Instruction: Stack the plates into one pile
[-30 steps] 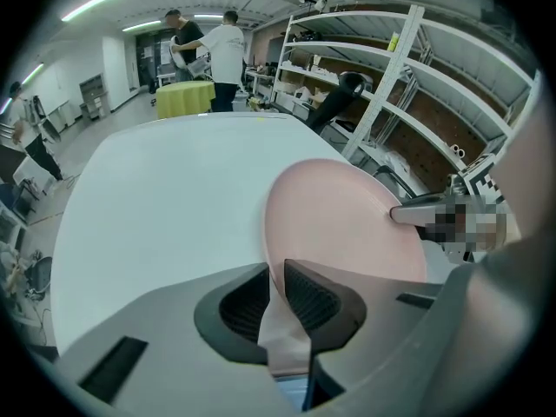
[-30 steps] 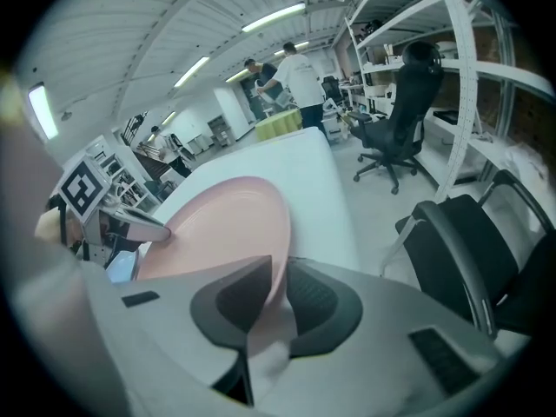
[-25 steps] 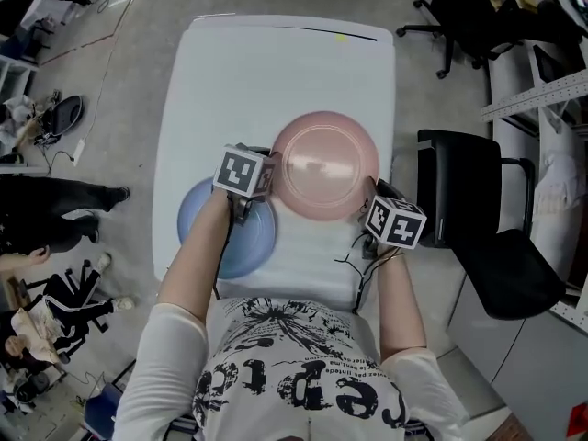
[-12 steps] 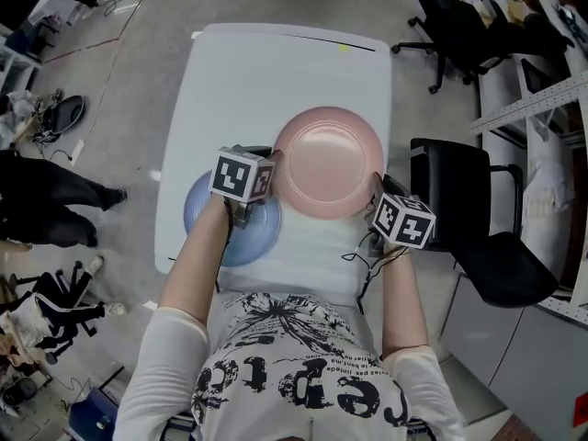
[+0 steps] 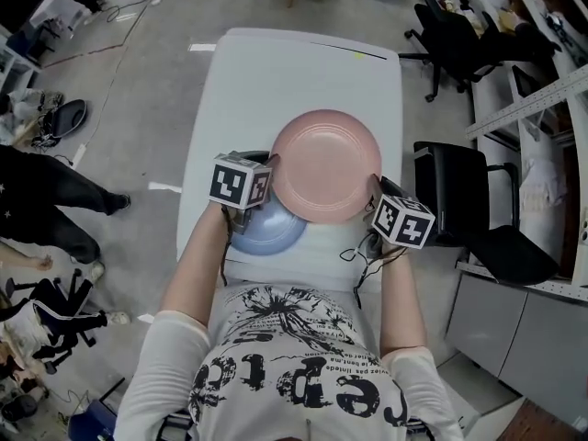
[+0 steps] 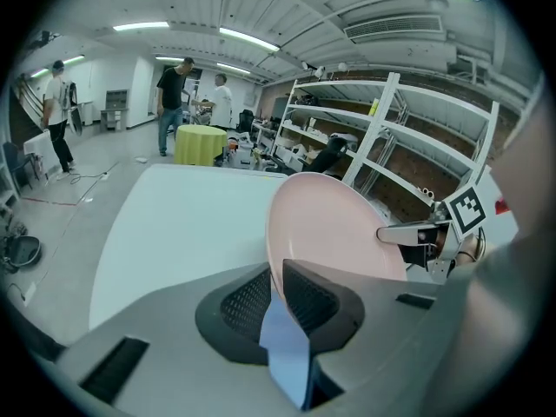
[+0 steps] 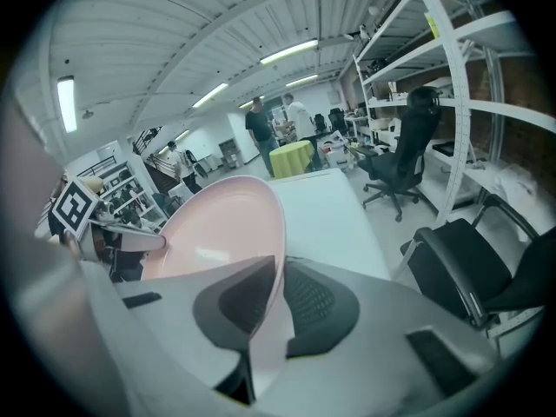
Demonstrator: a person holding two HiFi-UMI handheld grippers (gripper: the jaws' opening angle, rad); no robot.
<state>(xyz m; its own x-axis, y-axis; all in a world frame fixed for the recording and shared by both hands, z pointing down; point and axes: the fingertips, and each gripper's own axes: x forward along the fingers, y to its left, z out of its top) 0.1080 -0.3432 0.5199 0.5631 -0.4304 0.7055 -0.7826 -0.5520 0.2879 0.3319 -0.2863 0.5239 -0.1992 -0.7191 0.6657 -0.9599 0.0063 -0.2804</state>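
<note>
- I'm in an open lab-workshop: metal shelving racks (image 6: pixel 408 137) (loaded with gear) fill the right of my left gripper view.
- Rolling office chairs (image 5: pixel 447 28) stand upper right in the head view, on a bare grey floor (image 5: pixel 147 81).
- Strip lights (image 6: pixel 248 40) run overhead.

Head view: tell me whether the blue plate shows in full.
No, the pink plate lies over the blue plate and hides its upper part.
</note>
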